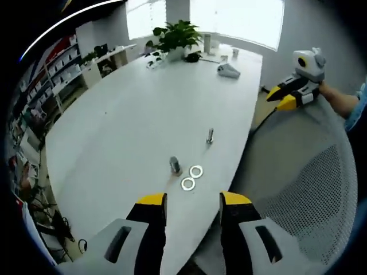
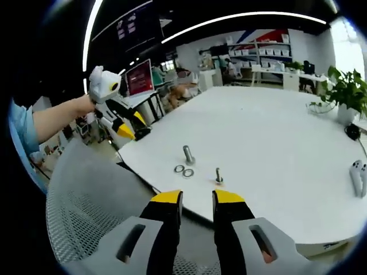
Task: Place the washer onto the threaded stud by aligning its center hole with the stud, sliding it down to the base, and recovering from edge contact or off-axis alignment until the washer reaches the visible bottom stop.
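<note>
Two flat silver washers lie side by side on the white table, near its edge. A thick upright stud stands just left of them, and a thinner threaded stud stands farther off. My left gripper is open above the table edge, short of the washers, with nothing between its jaws. In the right gripper view the washers lie between the thick stud and the thin stud. My right gripper is open and empty, off the table's edge.
A grey mesh chair back stands between both grippers and the table. A potted plant and a small white device sit at the far end. A white controller lies to the right. Shelves line the wall.
</note>
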Available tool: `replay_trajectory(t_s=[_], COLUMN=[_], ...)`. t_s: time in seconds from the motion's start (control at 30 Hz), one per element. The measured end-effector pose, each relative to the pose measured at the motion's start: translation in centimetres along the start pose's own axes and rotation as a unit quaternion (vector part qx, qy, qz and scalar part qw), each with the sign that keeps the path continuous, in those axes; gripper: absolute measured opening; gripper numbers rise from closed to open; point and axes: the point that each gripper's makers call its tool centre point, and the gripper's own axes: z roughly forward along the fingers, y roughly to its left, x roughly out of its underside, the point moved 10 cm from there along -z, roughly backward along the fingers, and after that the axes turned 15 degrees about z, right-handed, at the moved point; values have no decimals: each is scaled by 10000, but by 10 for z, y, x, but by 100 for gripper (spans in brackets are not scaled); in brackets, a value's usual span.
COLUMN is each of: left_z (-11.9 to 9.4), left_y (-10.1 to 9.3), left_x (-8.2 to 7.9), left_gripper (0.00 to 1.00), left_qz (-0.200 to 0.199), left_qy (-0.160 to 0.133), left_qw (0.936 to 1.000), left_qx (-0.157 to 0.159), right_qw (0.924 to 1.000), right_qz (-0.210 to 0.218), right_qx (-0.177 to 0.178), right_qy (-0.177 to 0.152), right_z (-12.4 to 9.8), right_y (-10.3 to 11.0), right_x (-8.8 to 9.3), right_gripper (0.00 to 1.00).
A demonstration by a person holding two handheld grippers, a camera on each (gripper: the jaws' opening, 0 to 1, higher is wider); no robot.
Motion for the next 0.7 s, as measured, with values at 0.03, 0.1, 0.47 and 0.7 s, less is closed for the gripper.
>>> replay_trajectory(t_s=[0.03,0.1,0.47,0.7], left_z=[4,10,56,79], left_y=[1,5,23,22], left_x=[-1,-1,5,10], left_gripper=[35,35,34,34], left_qz=[31,146,357,553], left_qy=[33,145,731,998], left_qw=[10000,9997,9953,9905], left_qx=[32,90,525,766], right_qw=[10000,10000,9999,9998], right_qz=[-23,-30,68,55], right_qx=[33,31,127,157], right_qy=[4,38,34,71], right_z=[0,1,0,1], right_y=[0,0,-3,-4], right_x=[0,0,1,1], right_gripper=[23,23,23,23])
